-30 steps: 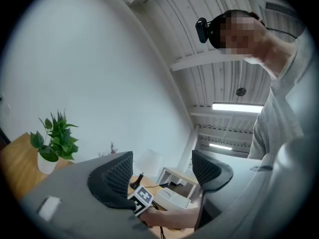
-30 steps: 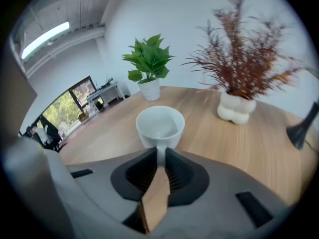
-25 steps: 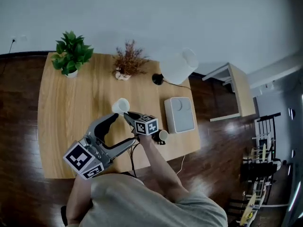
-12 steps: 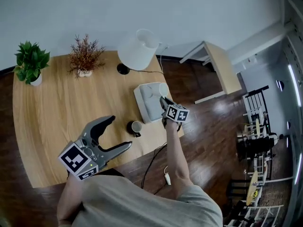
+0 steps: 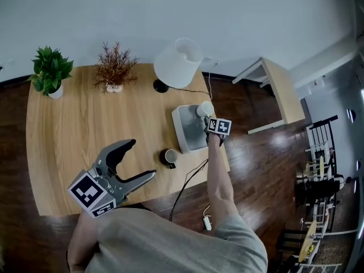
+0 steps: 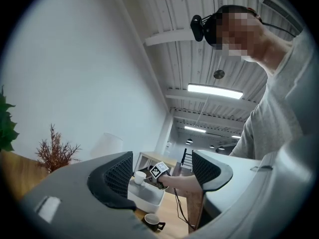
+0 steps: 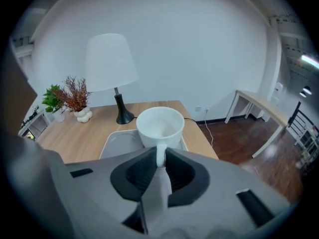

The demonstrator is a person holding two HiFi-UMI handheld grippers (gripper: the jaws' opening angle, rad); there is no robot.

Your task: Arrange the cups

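A white cup (image 5: 205, 108) hangs over the far right part of the grey tray (image 5: 187, 134), held by its handle in my right gripper (image 5: 209, 117), which is shut on it. The right gripper view shows the cup (image 7: 160, 126) upright with its handle pinched between the pads, just above the tray (image 7: 117, 146). A dark cup (image 5: 169, 157) stands on the wooden table (image 5: 85, 124) in front of the tray. My left gripper (image 5: 143, 159) is held open and empty over the table's near edge, left of the dark cup (image 6: 152, 220).
A white lamp (image 5: 177, 62) stands behind the tray, and its cable (image 5: 187, 183) runs off the near edge. A dried plant (image 5: 115, 70) and a green potted plant (image 5: 50, 73) sit along the far edge. A small side table (image 5: 278, 92) stands to the right.
My right gripper has carried the white cup from the middle of the table rightward to above the grey tray. The left gripper stays open in about the same spot.
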